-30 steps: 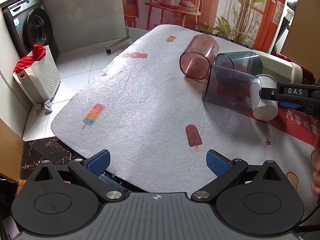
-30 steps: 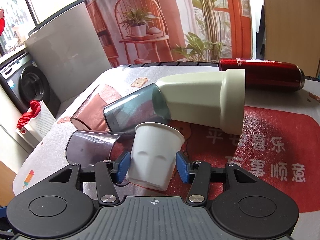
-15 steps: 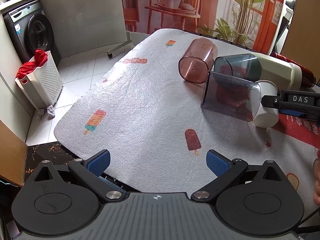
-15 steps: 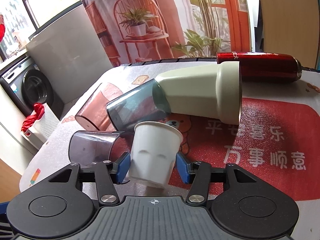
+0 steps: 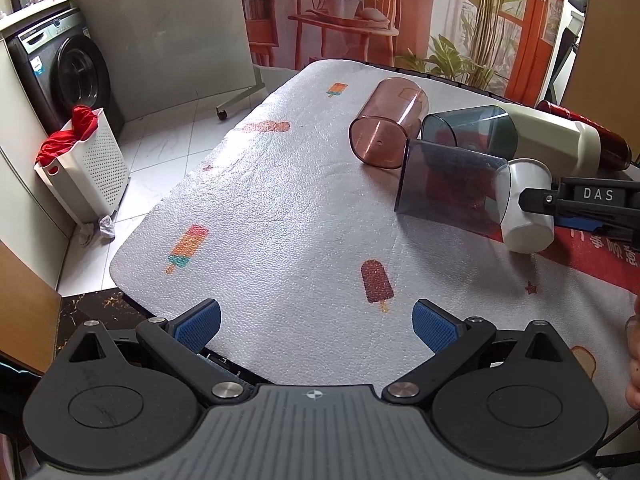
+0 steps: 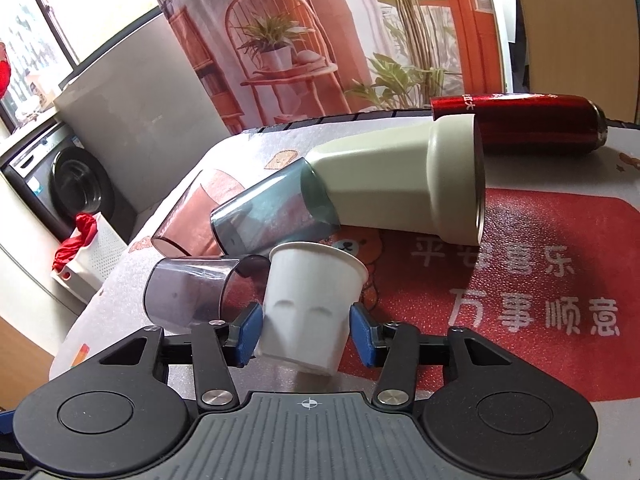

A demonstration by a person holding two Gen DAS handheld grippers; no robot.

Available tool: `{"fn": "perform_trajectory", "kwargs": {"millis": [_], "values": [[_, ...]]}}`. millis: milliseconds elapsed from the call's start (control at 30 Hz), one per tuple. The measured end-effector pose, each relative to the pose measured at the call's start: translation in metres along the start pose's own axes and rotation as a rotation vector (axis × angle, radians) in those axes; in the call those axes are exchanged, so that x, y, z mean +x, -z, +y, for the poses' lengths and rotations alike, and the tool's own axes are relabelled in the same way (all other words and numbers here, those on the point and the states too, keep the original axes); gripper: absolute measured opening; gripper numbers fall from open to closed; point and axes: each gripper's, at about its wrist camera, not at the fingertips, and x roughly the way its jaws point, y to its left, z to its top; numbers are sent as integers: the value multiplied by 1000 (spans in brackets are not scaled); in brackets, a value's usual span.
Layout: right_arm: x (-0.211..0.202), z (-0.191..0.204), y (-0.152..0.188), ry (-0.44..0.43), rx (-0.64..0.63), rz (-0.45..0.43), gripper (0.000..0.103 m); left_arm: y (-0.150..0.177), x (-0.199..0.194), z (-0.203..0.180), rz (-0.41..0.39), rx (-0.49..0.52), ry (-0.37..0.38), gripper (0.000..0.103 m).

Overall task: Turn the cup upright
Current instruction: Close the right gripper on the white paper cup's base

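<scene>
Here the right gripper [image 6: 306,330] clenched the white cup [image 6: 310,304] near its base, rim tipped toward twelve o'clock, apparently mid-turn to upright, just beside the grey tumbler [image 6: 192,288] at nine o'clock. The left gripper [image 5: 316,322] stood released, idle.

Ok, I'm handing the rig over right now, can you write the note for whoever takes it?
Right gripper: shut on the small white ribbed plastic cup, held near its base, mouth up and tilted, bottom just clear of the mat.
Left gripper: open, holding nothing, over the near edge of the grey popsicle-print mat.
On their sides on the mat: smoky grey clear cup, blue-grey clear cup, pink clear cup, cream tumbler, red metal bottle.
Done: white cup gripped and nearly righted.
Left: stand it level on the mat and release.
</scene>
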Motion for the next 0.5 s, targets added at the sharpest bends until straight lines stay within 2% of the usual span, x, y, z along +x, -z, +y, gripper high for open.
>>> {"fn": "perform_trajectory", "kwargs": {"millis": [267,500], "values": [[-14,-17,4,-4,29,1,39,4,-5,-12,3,23,17,103],[-2,-9,-1,8,34,25,46,6,-7,-6,-1,8,20,103]]}}
